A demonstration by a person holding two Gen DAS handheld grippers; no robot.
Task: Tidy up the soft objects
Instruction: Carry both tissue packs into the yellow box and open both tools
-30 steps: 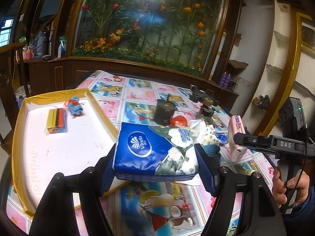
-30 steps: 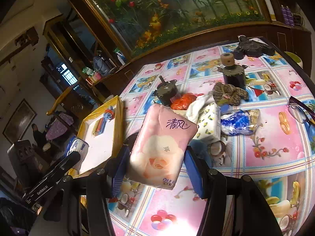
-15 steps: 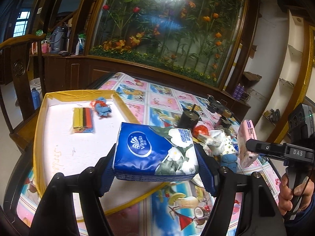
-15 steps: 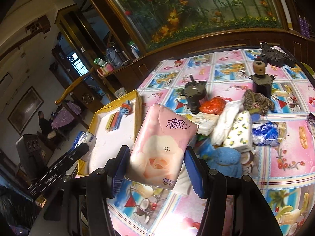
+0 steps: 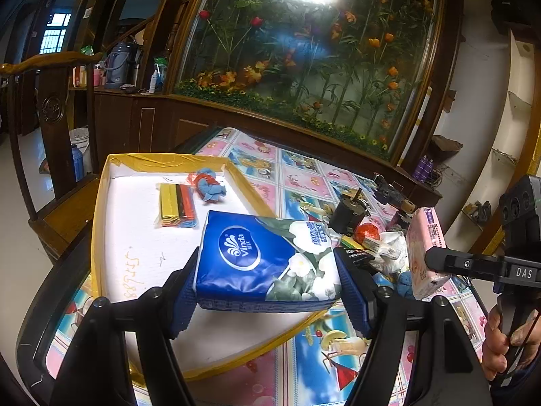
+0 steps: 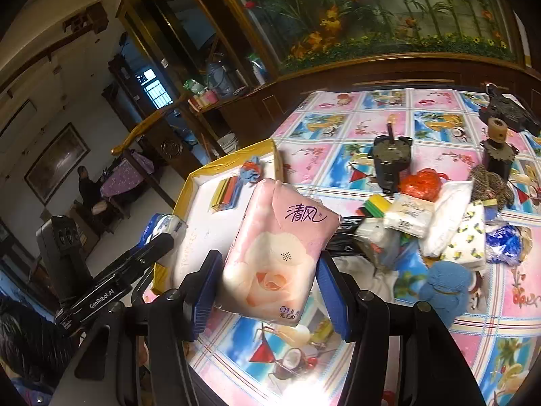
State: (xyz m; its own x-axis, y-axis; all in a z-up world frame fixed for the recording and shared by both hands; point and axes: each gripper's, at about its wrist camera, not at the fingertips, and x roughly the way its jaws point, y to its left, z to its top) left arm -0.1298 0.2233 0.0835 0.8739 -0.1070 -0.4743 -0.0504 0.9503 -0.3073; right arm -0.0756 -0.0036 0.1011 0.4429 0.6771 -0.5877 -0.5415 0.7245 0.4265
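Note:
My left gripper [image 5: 270, 291] is shut on a blue Vinda tissue pack [image 5: 263, 264], held above the near right part of the white tray [image 5: 135, 237] with yellow taped walls. My right gripper [image 6: 268, 291] is shut on a pink tissue pack [image 6: 277, 250], held above the table just right of the tray [image 6: 203, 223]; the pack also shows in the left wrist view [image 5: 424, 250]. In the tray lie a striped sponge pack [image 5: 177, 204] and a blue-red cloth scrap [image 5: 208, 186].
A pile of soft things lies on the patterned tablecloth [image 6: 439, 355]: white tissue packs [image 6: 446, 216], a blue knitted item [image 6: 446, 287], a red bag [image 6: 422, 182], a brown knit [image 6: 490, 182]. Dark motors [image 6: 390, 162] stand behind. A wooden cabinet lines the far edge.
Both grippers have moved left toward the tray with their packs. The blue pack now hangs over the tray's near right part; the pink pack is closer to the tray wall.

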